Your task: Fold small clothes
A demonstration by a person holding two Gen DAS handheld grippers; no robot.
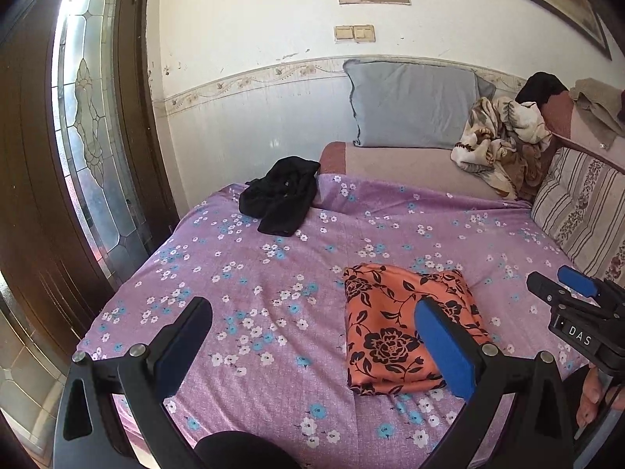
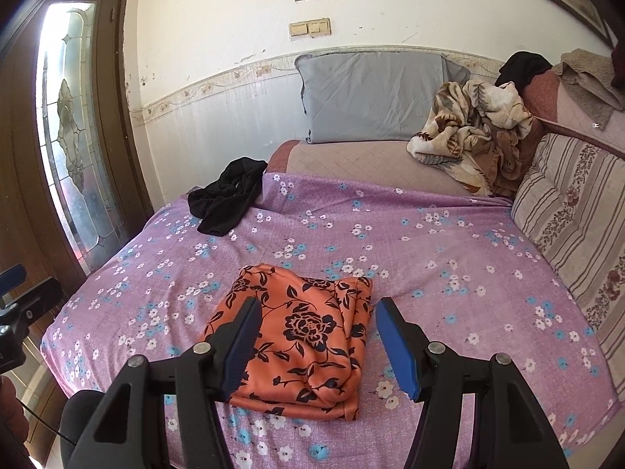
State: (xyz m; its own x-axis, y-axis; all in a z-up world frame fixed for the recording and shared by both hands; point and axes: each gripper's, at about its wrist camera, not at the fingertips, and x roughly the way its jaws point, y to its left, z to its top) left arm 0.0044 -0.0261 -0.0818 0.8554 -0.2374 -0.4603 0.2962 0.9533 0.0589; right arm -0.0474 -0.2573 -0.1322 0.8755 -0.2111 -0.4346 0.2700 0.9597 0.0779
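Note:
An orange garment with a black flower print [image 1: 406,328] lies folded into a compact rectangle on the purple flowered bedsheet [image 1: 273,273]; it also shows in the right wrist view [image 2: 300,336]. A crumpled black garment [image 1: 283,195] lies at the sheet's far left edge, also in the right wrist view [image 2: 224,199]. My left gripper [image 1: 312,328] is open and empty, above the sheet, left of the orange garment. My right gripper [image 2: 318,324] is open and empty, hovering over the orange garment's near part; it also shows at the right edge of the left wrist view [image 1: 562,285].
A grey pillow [image 1: 414,105] leans on the wall at the back. A crumpled beige patterned blanket [image 1: 504,144] lies at the back right. A striped cushion [image 2: 574,211] borders the right side. A glass door [image 1: 86,125] stands on the left.

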